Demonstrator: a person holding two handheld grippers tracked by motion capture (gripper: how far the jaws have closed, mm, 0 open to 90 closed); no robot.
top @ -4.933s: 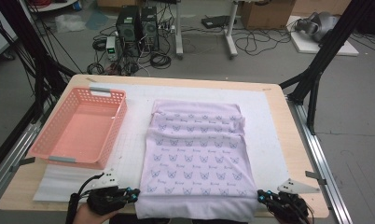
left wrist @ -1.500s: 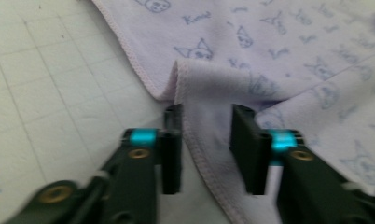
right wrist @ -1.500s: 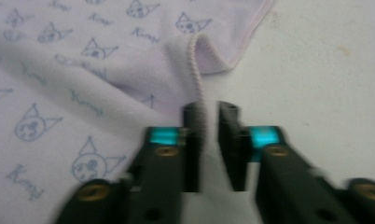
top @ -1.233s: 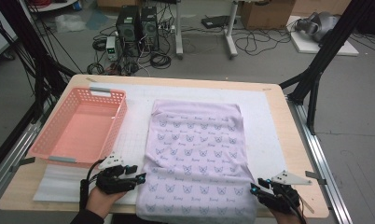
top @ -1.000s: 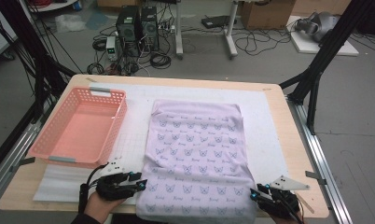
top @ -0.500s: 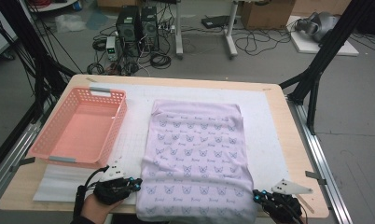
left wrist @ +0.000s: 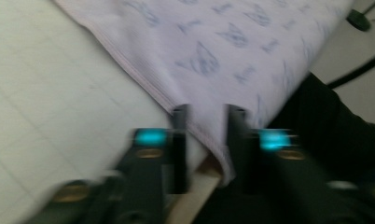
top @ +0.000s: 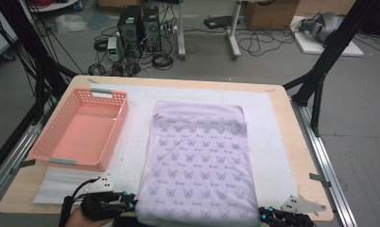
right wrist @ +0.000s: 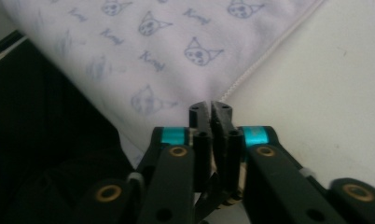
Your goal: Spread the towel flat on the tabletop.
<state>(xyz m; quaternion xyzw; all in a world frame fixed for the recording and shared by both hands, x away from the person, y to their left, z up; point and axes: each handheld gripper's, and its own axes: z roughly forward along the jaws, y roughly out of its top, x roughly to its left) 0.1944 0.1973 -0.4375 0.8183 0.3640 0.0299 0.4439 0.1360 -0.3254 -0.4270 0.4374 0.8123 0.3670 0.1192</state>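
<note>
A lilac cloth printed with small cat faces [top: 200, 161] lies spread flat down the middle of the surface [top: 292, 142], on a white gridded mat [top: 268, 123]. Its far end is folded over into a band at twelve o'clock, and its near hem hangs over the surface's front edge at six o'clock.

The left tongs [top: 126, 204] sit at about seven o'clock, just beside the cloth's near left corner. In the left gripper view the picture is smeared, but the left tongs [left wrist: 208, 116] have their jaws standing apart with the cloth's stitched hem running between them; they have just been opening, and the pads do not look pressed onto the fabric. The hand behind them is cut off by the bottom of the high view.

The right tongs [top: 267, 213] are at five o'clock by the near right corner, mostly cut off at the bottom of the high view, with the grey plate showing. In the right gripper view the right tongs [right wrist: 211, 112] have jaws nearly together, tips at the corded hem of the cloth [right wrist: 167, 51]; they too have just been opening, and whether any fabric is pinched there I cannot make out.

A pink plastic basket [top: 84, 132] stands at ten o'clock, well apart from the cloth.
</note>
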